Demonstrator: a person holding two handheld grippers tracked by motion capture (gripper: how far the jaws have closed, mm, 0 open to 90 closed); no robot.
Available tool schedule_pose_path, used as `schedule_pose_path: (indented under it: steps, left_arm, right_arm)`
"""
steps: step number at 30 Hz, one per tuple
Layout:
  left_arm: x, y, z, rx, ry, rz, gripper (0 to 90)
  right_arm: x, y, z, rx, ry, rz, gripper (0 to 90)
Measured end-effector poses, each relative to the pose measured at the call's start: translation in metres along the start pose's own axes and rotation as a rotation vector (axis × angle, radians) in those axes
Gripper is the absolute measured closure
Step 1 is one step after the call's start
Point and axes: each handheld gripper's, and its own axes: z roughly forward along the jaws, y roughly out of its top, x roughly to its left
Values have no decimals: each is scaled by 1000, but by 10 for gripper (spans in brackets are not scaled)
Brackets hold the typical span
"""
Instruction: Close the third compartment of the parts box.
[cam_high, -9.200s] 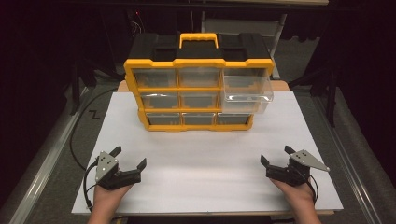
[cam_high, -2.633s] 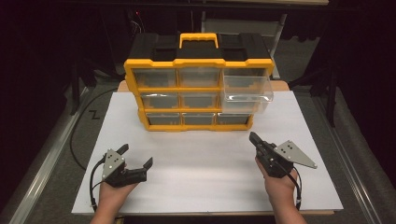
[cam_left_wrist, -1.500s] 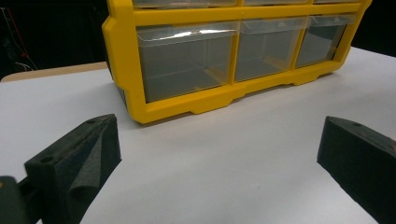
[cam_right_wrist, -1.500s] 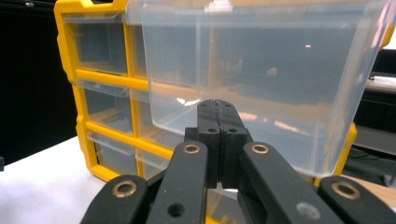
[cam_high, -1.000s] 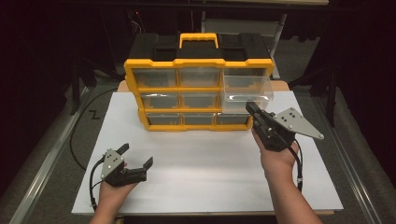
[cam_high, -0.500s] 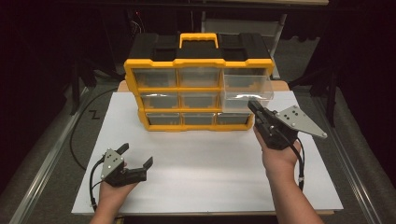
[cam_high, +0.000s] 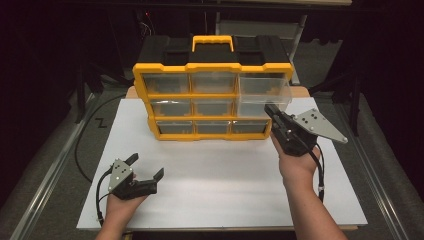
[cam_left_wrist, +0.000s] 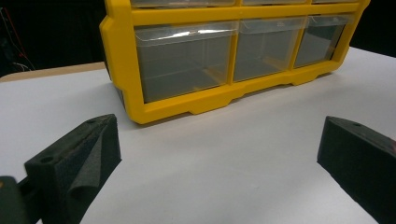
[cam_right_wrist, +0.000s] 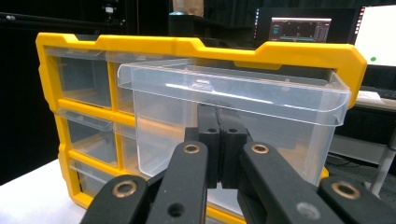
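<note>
At the near left of the white desk (cam_high: 215, 175) we see the left gripper (cam_high: 145, 172) resting in a hand, its fingers spread wide and holding nothing. Mid-desk stands the yellow drawer organizer (cam_high: 212, 100), its large clear drawer (cam_high: 262, 95) at upper right pulled partway out. Against that drawer's front we see the right gripper (cam_high: 272, 112), fingers pressed together.
</note>
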Motion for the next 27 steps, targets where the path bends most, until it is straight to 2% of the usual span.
schedule_pose_path:
  steps: [4, 14, 27]
  left_arm:
    - [0, 0, 1, -1, 0, -4, 4]
    - [0, 0, 2, -3, -2, 1, 4]
    - [0, -1, 3, 1, -8, -5, 4]
  right_arm:
    - [-3, 0, 2, 2, -8, 17, 900]
    - [-5, 0, 7, 18, -29, 9, 900]
    - [-5, -2, 13, 17, -30, 5, 900]
